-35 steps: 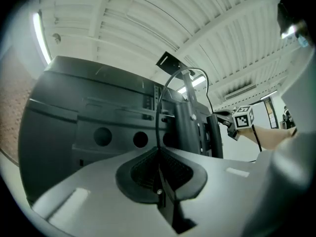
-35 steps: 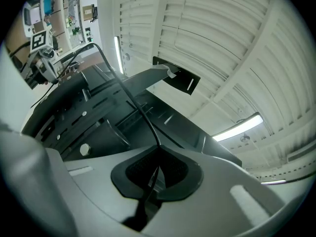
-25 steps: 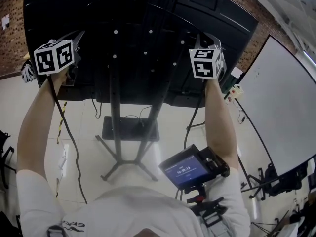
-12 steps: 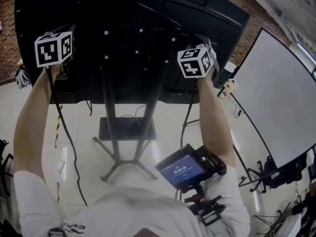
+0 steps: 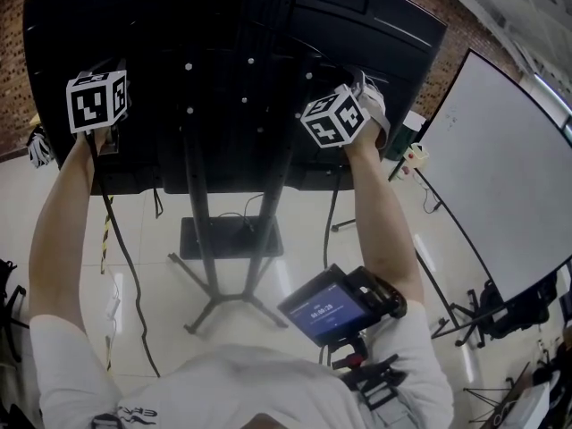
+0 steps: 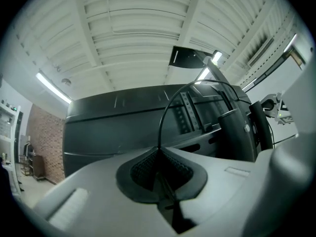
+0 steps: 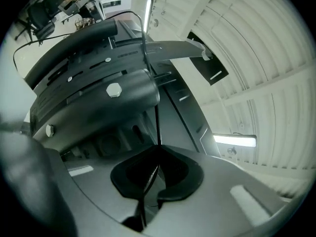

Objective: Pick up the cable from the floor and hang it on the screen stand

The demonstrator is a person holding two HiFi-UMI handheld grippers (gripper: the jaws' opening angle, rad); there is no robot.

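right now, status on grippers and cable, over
Left gripper shut on cable. Right gripper pinching it too, jaws just eased slightly. Cable raised at back of screen stand, slack trailing down. Nothing blocking.

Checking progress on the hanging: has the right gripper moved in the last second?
Yes. The right gripper, shut on the cable, shifted left toward the screen stand's column, and its marker cube rolled.

One screen stand (image 5: 198,222) is shown, carrying one black screen (image 5: 223,25). Two grippers are counted in front of the stand: the left gripper (image 6: 159,151) and the right gripper (image 7: 158,149). Each is topped by one marker cube, the left cube (image 5: 96,102) and the right cube (image 5: 332,117). One cable (image 6: 159,130) is clamped by both; the right jaws have just been opened slightly. One whiteboard (image 5: 500,177) is seen right of the stand, and one small display (image 5: 326,307) below it.
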